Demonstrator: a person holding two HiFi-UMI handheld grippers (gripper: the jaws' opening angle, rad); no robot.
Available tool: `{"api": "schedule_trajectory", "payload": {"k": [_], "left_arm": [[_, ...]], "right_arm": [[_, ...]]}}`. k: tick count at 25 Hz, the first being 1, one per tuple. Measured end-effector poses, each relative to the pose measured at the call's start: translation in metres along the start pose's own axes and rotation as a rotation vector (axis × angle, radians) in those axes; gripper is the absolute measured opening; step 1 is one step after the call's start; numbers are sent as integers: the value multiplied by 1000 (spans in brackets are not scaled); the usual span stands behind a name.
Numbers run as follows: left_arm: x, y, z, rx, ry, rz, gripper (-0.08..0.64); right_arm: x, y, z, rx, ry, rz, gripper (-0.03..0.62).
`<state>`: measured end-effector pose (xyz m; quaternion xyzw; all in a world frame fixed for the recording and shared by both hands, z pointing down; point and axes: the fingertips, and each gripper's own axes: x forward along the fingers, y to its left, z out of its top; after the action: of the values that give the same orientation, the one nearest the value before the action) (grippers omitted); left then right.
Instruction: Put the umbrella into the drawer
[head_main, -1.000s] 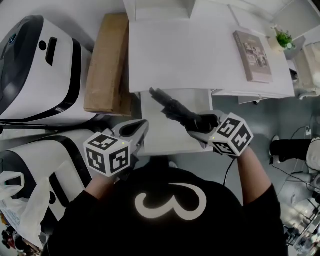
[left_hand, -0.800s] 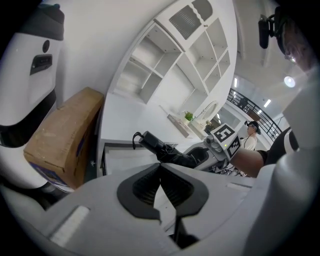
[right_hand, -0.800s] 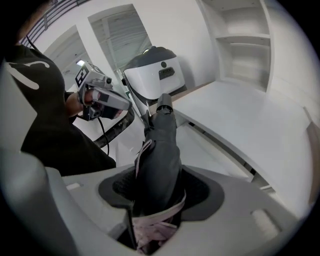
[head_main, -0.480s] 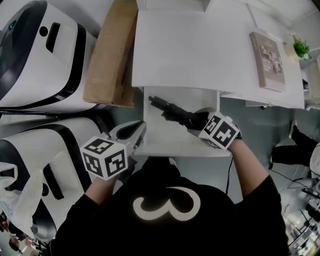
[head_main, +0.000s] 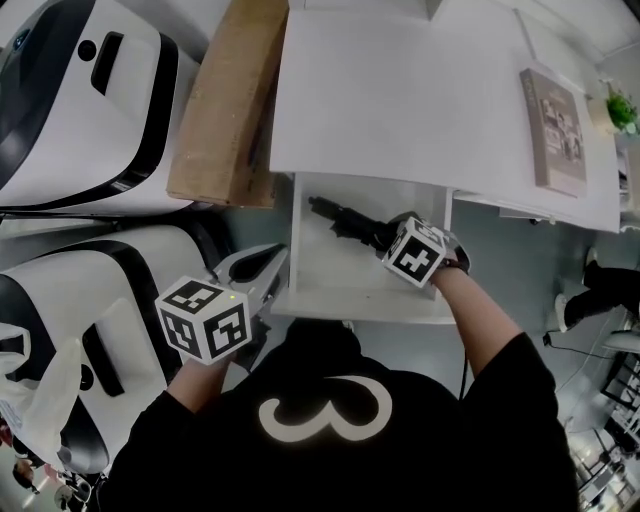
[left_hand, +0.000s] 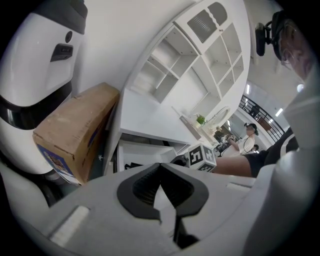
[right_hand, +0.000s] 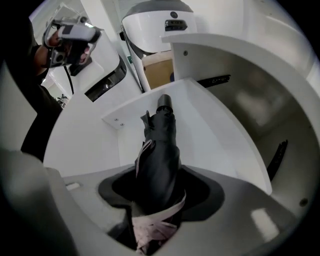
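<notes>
**A:** Where's the umbrella (head_main: 345, 217)?

**B:** It's in the centre of the head view, inside the open drawer (head_main: 325, 275). It slants from the right gripper (head_main: 388, 238) toward the upper left. It's folded and black, with a pale strap round it at the jaws.

**A:** So that gripper has hold of it?

**B:** Yes. In the right gripper view the jaws stand fairly wide, clamped on the thick end of the bundle. The rest runs up the middle of the frame over the white drawer floor. I can't tell whether the far end touches the floor.

**A:** And the left gripper (head_main: 262, 268)?

**B:** It's lower left of centre, just beside the drawer's left front corner and outside it. Its jaws are together with nothing between them.

**A:** What's around?

**B:** The desk (head_main: 400, 90) fills the upper middle, with a book (head_main: 558, 130) near its right edge. A box (head_main: 225, 100) lies along the desk's left side. White machines (head_main: 80, 100) take up the left of the frame.
</notes>
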<state>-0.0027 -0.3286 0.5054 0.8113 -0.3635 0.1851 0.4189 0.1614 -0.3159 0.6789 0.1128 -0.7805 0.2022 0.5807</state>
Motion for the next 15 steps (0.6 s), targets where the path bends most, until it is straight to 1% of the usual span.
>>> {"api": "schedule_trajectory", "payload": {"k": [4,8,15], "left_arm": [[-5,4,3,-3,-9,12,9],[-8,9,2,-17,-29,5,9],[-8,19,-10,-83,-37,11,9]], "right_arm": [[22,-3,-5,14,20,4,236],[38,-4,-7,2,33,-4,238],[63,-5,-18,-7,63,-15,245]]}}
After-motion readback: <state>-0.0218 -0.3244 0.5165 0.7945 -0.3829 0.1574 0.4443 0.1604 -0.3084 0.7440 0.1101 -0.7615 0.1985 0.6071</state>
